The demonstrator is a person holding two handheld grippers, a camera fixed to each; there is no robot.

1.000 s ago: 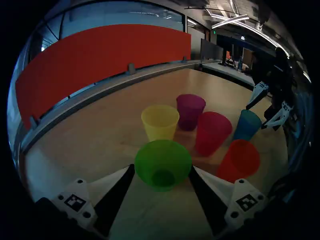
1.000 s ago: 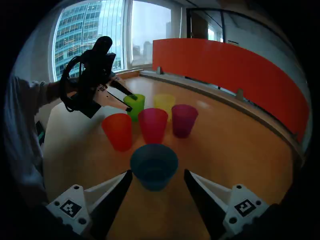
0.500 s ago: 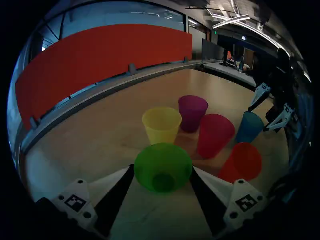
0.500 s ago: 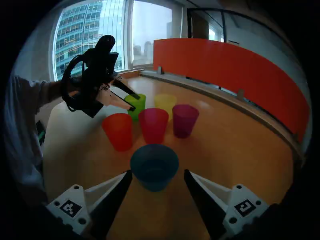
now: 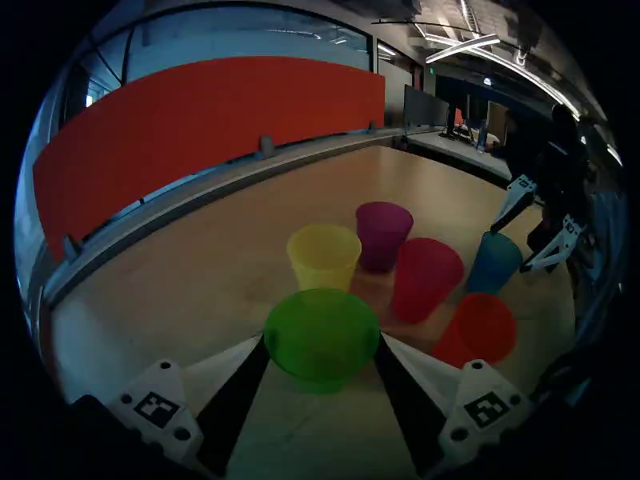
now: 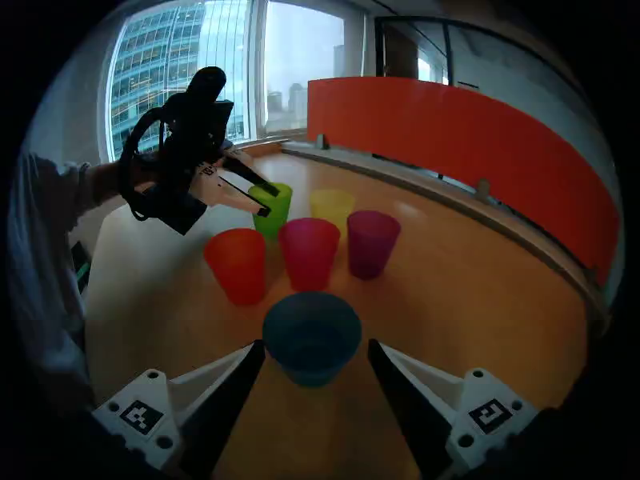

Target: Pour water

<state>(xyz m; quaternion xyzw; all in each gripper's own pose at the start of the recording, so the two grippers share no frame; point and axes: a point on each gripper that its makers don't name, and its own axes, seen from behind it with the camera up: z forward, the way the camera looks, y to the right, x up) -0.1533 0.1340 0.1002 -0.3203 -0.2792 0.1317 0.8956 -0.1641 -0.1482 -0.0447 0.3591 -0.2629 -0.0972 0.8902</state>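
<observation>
Six cups (image 5: 424, 276) counted (all different colours); left gripper (image 5: 320, 342) straddles green cup (image 5: 322, 356), right gripper (image 6: 314, 346) blue cup (image 6: 312, 332); finger contact indiscernible.

Wooden table (image 6: 480, 320), long red partition (image 6: 480, 144) along its edge, windows (image 6: 296, 56) facing a high-rise (image 6: 148, 80)

An office: orange desk divider (image 5: 200, 128), tower-view window (image 6: 176, 72), ceiling strip lights (image 5: 460, 46).
</observation>
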